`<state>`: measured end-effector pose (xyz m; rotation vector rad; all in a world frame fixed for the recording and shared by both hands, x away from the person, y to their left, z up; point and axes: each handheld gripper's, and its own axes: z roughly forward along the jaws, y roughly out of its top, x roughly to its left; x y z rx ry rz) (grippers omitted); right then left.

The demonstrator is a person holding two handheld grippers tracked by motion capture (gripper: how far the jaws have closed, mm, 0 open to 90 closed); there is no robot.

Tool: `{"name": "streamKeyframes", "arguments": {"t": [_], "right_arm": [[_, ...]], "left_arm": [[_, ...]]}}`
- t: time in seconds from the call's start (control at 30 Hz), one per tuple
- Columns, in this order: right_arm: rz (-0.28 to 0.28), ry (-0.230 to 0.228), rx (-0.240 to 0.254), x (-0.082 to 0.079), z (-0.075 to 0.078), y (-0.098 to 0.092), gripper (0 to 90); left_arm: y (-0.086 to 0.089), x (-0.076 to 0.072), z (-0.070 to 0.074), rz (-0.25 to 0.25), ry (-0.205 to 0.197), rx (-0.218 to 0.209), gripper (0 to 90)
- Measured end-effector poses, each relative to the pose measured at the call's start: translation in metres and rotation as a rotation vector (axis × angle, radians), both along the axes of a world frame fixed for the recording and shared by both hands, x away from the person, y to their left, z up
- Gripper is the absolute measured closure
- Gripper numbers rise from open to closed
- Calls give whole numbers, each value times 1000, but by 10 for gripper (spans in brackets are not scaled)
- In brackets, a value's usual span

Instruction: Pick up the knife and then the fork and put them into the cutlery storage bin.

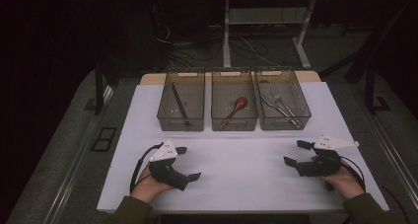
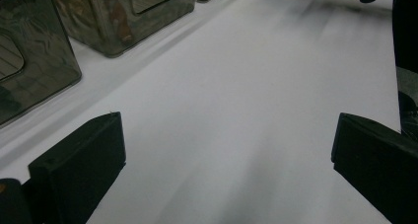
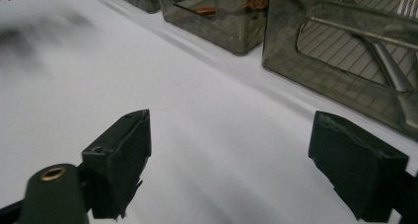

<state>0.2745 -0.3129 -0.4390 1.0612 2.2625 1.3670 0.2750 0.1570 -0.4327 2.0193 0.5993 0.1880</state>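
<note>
While you hold both grippers low over the white sheet (image 1: 236,160), take the middle bin (image 1: 234,107) as your reference. Your left gripper (image 1: 189,162) sits nearer you than that bin and off to its left; your right gripper (image 1: 297,152) sits nearer you and off to its right. Both point inward toward each other, well apart.

Left gripper: jaws spread wide, nothing between them. The left gripper view shows bare sheet between the two black jaws, with bin walls beyond at upper left.

Right gripper: jaws spread wide, nothing between them. The right gripper view shows bare sheet between the jaws, with bin fronts beyond at upper right.

Three clear bins stand in a row at the far side of the sheet:
- Middle bin: holds a wooden spoon (image 1: 236,109), lying diagonally, bowl toward the far right.
- Left bin (image 1: 181,107), just beside the middle bin: holds a dark stick-like utensil (image 1: 180,104); you cannot tell its type.
- Right bin (image 1: 282,105), just beside the middle bin: holds metal cutlery (image 1: 279,103), a fork among it.

Neither gripper touches a bin. Each of your hands grips its tool from the near edge of the sheet.
</note>
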Motion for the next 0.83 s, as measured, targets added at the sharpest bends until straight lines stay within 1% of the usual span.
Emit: {"name": "streamKeyframes", "arguments": {"t": [0.13, 0.33, 0.47, 0.57, 0.73, 0.8, 0.83], "right_arm": [[2, -12, -4, -7, -3, 0, 147], [-5, -28, 23, -13, -2, 3, 125], [7, -32, 33, -17, -2, 7, 115], [25, -34, 14, -19, -4, 10, 115], [31, -36, 11, -19, -4, 11, 115], [35, -41, 11, -19, -4, 11, 115], [38, -48, 8, -19, -3, 11, 116]], "left_arm": [[0, 0, 0, 0, 1, 1, 0], [-1, 0, 0, -1, -2, 0, 0], [-1, 0, 0, -3, -4, 3, 0], [-1, 0, 0, -1, -3, 2, 0], [-1, 0, -1, 1, -2, 3, 0], [-1, 0, -1, 4, -2, 2, 0], [-1, 0, -1, 2, -5, 9, 0]]}}
